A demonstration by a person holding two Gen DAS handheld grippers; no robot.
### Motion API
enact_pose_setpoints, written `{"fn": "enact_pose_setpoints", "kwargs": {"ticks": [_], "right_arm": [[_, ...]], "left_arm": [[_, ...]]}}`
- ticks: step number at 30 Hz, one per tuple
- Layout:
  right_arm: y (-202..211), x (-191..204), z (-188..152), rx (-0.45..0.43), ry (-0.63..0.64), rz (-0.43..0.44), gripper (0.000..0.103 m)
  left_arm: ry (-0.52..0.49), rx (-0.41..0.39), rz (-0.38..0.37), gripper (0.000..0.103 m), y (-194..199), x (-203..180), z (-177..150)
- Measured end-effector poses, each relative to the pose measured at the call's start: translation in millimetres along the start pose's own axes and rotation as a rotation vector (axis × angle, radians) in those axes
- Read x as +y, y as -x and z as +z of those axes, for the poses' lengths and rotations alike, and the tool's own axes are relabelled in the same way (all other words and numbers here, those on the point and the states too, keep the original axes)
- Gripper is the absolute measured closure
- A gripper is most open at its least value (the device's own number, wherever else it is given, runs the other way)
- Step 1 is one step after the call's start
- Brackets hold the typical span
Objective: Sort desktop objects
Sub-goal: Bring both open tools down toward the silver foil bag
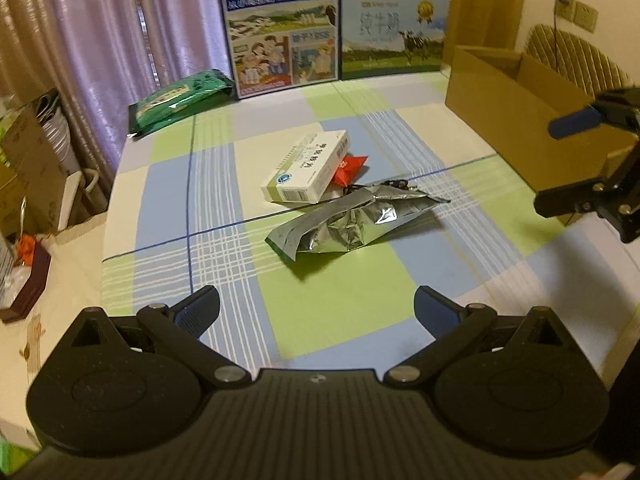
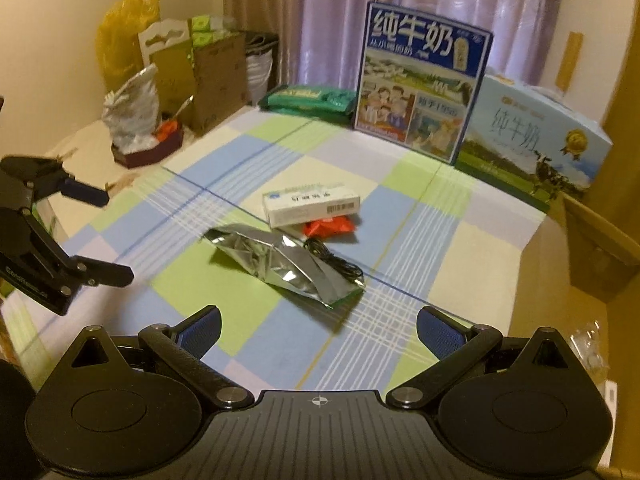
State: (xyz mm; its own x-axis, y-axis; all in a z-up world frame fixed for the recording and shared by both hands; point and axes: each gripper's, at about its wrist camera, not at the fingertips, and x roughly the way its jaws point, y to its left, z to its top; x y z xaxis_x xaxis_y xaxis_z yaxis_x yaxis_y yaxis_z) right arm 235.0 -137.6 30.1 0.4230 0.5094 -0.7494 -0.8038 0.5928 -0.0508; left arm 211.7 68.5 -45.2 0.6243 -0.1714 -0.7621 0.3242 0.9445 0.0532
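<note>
— Foil pouch (image 1: 352, 220) first, I'd say. It lies on the checked cloth (image 1: 176, 184) just in front of the pill box (image 1: 308, 168), crumpled and half flat

— How will it handle?

— Light, I judge, and soft; the foil looks slick and will buckle under the pads. Best to pinch a flat edge, perhaps the sealed end nearest the box, rather than the puffed middle

— And the box itself?

— Stiff card, light, easy. Take it across its narrow sides. One end rests on the red packet (image 1: 350, 168), so it sits tilted

— The red packet?

— Small and soft, tucked partly under the box. Clear the box before reaching for it. A thin black cord (image 2: 336, 260) lies touching the pouch on the side away from the box's barcode end; limp, likely to snag or trail

— Grippers?

— Left gripper (image 1: 316, 308) has its fingers spread wide and holds nothing, short of the pouch. Right gripper (image 2: 320, 316) likewise gapes empty, also short of the pouch

— Where would things go?

— Probably the carton (image 1: 516, 92), well right of the box, open at the top
</note>
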Motion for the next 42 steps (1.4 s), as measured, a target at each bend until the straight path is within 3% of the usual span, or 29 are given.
{"fn": "enact_pose_setpoints", "kwargs": {"ticks": [8,18,23,25,33,42], "right_arm": [[-38,-15,1,0.054,0.069,0.025,0.002],[-81,-21,16,0.117,0.321,0.083,0.002],[-102,-28,24,0.165,0.419,0.113,0.011],[-111,-30,26,0.192,0.462,0.105,0.014],[-131,-37,24,0.256,0.574,0.114,0.018],[-149,-39,20,0.297,0.621,0.129,0.022]], "left_arm": [[-0.258,0.027,-0.041,0.002,-44,-4,15],[-0.633,0.000,-0.157,0.003,-90,-27,35],[-0.773,0.054,-0.184,0.013,-117,-36,37],[-0.801,0.078,-0.191,0.024,-126,-37,38],[-0.843,0.099,-0.231,0.026,-150,-38,45],[-0.851,0.133,-0.291,0.043,-171,-40,59]]}}
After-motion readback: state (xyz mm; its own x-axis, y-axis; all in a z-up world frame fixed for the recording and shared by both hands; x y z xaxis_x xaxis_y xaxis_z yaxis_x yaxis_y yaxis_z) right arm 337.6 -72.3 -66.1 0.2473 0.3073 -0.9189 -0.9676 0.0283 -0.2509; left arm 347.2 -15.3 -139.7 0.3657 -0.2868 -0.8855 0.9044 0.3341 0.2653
